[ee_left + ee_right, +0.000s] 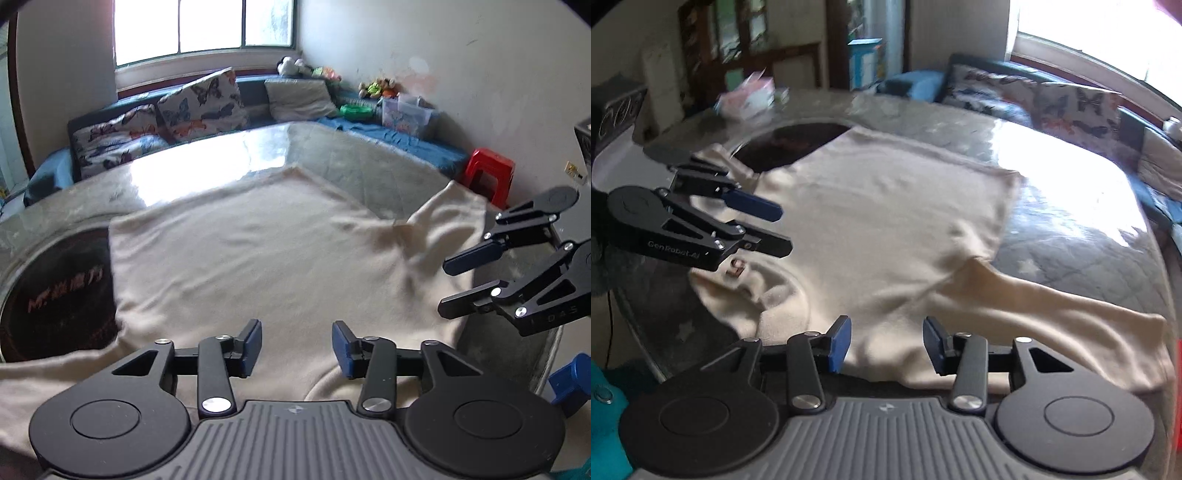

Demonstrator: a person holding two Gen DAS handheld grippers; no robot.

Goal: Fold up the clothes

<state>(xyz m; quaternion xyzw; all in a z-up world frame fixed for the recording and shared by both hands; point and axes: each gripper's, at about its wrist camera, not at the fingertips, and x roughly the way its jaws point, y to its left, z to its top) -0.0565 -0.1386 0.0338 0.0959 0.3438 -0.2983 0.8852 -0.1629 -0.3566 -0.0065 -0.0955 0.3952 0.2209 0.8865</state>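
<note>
A cream long-sleeved top (pixel 258 251) lies spread flat on a round glass table (pixel 229 158). In the right wrist view the same top (pixel 886 214) shows its neckline (pixel 783 295) at the near left and one sleeve (pixel 1071 310) stretching right. My left gripper (pixel 297 345) hovers open above the near edge of the cloth, with nothing between its blue pads. It also appears from the side, left gripper (pixel 783 229), above the collar area. My right gripper (pixel 886 343) is open over the shoulder area with nothing in it, and the right gripper (pixel 446 287) appears beside the cloth's right edge.
A dark round disc with lettering (pixel 59 291) sits under the glass beside the top. A sofa with butterfly cushions (pixel 199 103) runs behind the table, and a red stool (pixel 487 173) stands at the right. A tissue box (pixel 750 96) rests on the table's far side.
</note>
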